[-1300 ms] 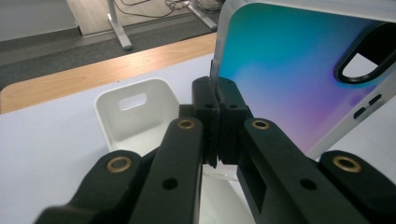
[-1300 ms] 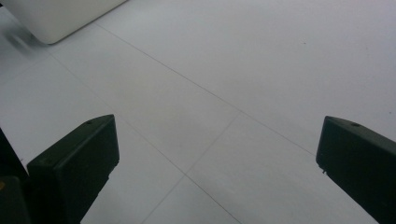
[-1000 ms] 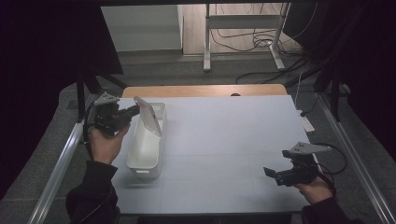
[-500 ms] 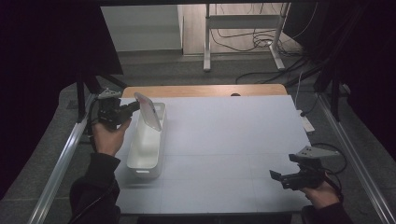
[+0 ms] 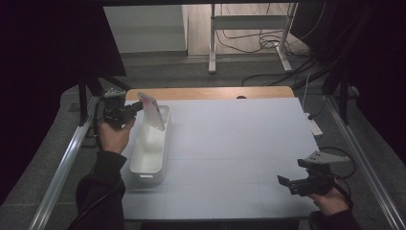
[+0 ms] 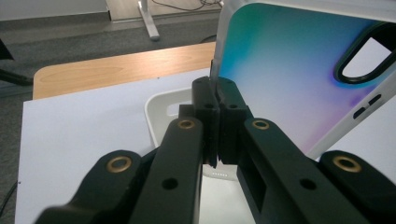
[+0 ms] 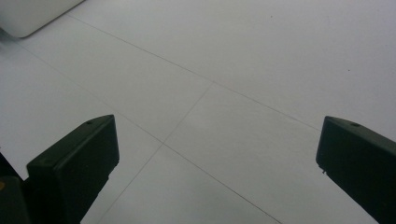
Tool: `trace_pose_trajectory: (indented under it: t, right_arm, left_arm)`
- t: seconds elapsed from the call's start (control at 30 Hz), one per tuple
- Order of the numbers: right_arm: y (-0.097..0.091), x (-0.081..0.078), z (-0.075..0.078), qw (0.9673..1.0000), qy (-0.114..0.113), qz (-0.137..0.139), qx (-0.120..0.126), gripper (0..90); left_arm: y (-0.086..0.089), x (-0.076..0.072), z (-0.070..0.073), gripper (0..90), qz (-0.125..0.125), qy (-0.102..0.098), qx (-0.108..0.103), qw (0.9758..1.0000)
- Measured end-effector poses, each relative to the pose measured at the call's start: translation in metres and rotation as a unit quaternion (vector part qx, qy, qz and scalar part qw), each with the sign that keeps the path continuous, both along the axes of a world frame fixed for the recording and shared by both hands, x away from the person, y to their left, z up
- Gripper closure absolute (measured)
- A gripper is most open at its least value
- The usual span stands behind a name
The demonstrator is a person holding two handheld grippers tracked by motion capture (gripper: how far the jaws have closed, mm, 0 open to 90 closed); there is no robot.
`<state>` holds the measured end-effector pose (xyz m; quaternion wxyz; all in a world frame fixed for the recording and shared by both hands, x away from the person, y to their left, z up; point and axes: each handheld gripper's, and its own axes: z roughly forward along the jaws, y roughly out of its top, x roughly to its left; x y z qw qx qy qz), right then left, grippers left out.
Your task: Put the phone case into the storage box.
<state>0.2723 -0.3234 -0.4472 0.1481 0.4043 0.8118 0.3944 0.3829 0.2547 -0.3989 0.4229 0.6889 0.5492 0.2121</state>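
A phone case [image 5: 152, 110] with a pink, blue and green back and a white rim hangs tilted over the far end of a long white bin [image 5: 148, 158]. My left gripper [image 5: 138, 106] is shut on the case's edge. In the left gripper view the black jaws press together on the thin white rim of the case [image 6: 299, 79], with the bin's handle end [image 6: 163, 105] below. My right gripper [image 5: 283, 184] rests low near the table's front right, open. Its two jaws stand wide apart in the right gripper view, with nothing but bare white table [image 7: 224, 93] between them.
The white table top [image 5: 239, 143] ends at a wooden strip [image 5: 206, 92] at the far edge. Metal rails [image 5: 62, 167] run along both sides. A corner of the bin [image 7: 32, 16] shows in the right gripper view. Cables and a stand's legs lie on the floor beyond.
My left gripper has carried the phone case toward the far end of the bin and slightly down. My right gripper has shifted a little toward the front right corner.
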Motion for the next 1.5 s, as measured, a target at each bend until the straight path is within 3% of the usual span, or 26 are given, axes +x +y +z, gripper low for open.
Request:
trace_pose_trajectory:
  t: [0.57,1.0,1.5]
  right_arm:
    - [0.0,0.001,-0.001,1.0,0.003,0.0,-0.002,0.0]
    - [0.001,0.001,-0.001,1.0,0.006,0.002,-0.006,0.0]
    - [0.002,0.001,-0.001,0.9999,0.008,0.003,-0.01,0.1]
  left_arm:
    - [0.001,0.026,-0.017,88.4,0.024,0.015,-0.009,0.9995]
    - [-0.003,0.048,-0.032,88.3,0.045,0.036,0.011,0.9983]
    - [0.002,0.061,-0.047,88.1,0.063,0.06,0.012,0.9961]
